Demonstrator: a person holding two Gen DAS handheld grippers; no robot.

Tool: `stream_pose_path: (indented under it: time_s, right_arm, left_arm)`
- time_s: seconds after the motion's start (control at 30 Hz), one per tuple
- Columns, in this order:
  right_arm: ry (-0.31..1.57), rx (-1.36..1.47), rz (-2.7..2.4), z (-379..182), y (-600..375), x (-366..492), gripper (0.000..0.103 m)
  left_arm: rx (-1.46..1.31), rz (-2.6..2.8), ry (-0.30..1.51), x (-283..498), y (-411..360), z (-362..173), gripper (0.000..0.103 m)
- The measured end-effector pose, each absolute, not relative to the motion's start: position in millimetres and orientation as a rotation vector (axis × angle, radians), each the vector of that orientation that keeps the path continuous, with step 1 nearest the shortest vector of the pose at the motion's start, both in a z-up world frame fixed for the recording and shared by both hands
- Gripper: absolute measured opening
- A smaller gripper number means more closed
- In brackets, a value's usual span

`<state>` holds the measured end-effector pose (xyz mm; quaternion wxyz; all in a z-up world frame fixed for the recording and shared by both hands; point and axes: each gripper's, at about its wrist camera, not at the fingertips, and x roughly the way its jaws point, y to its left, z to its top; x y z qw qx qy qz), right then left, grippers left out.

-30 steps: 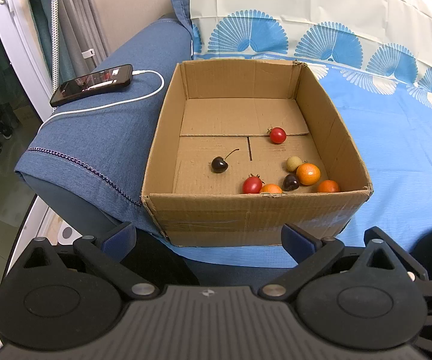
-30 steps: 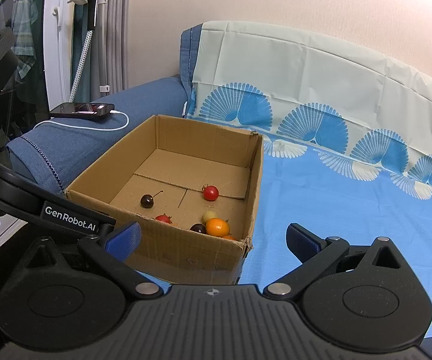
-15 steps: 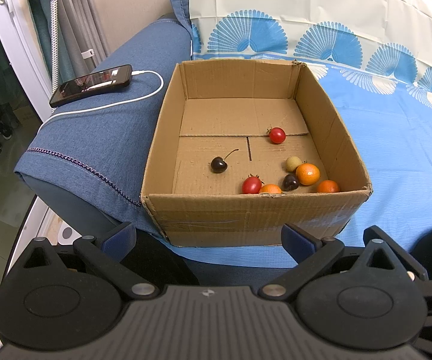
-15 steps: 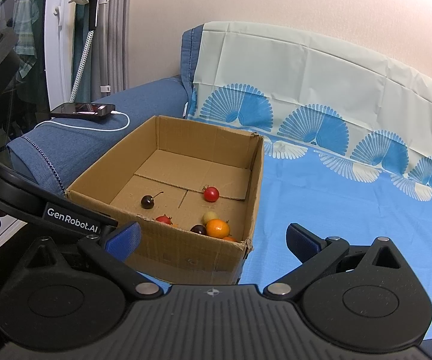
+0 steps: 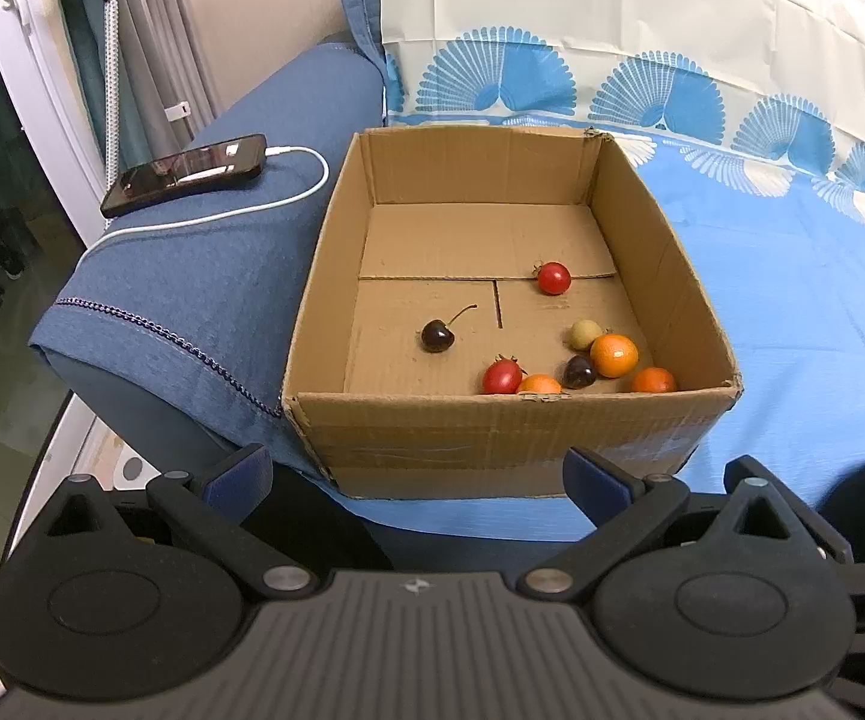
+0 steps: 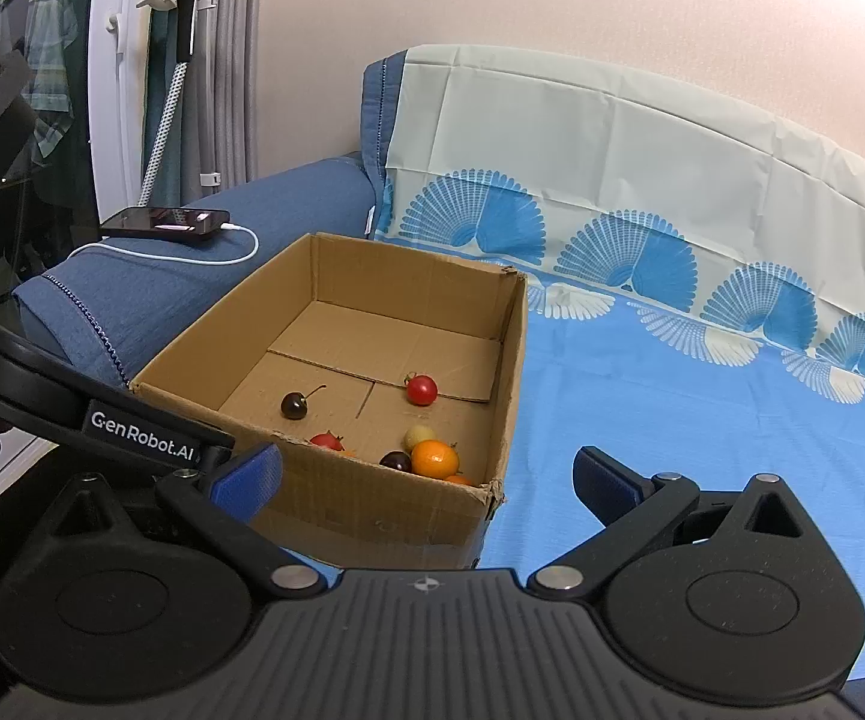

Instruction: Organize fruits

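Seven small fruits lie loose on the floor of one open cardboard box [image 5: 510, 420], which sits on a blue sheet [image 5: 792, 300] at the edge of a bed.

Contents, left wrist view:
- Dark cherry [image 5: 436, 336] with stem, alone, left of centre.
- Red tomato [image 5: 554, 278], near the middle seam, apart from the rest.
- Red tomato with green calyx [image 5: 502, 376], against the near wall.
- Orange fruit [image 5: 539, 384], touching that tomato, partly hidden by the near wall.
- Second dark cherry [image 5: 579, 371], just beside it.
- Pale yellow fruit [image 5: 585, 333], behind the cherry.
- Large orange fruit [image 5: 613, 355], touching the yellow one.
- Orange fruit [image 5: 653, 381], in the near right corner.

Surroundings: blue denim cushion [image 5: 204, 276] beside the box on its left, carrying a black phone [image 5: 186, 174] plugged into a white cable [image 5: 234, 213]; pale cover with blue fan print [image 5: 642, 60] behind.

Tools: left claw [image 5: 417, 471], jaws spread wide, holding nothing, short of the near wall of the box. Right claw [image 6: 426, 477], jaws likewise wide apart and empty, level with the box's near right corner. Part of the left claw's body, marked GenRobot.AI, crosses the right wrist view at left.
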<state>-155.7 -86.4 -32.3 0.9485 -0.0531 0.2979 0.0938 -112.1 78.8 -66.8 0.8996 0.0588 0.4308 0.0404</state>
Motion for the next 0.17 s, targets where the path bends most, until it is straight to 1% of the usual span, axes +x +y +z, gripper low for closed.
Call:
stream_pose_path:
  time_s: [0.17]
  right_arm:
    - [0.600,-0.103,0.200,-30.6,-87.2,-156.2,0.102]
  left_arm:
    - [0.120,0.093,0.876,-113.4,80.0,-65.5,0.103]
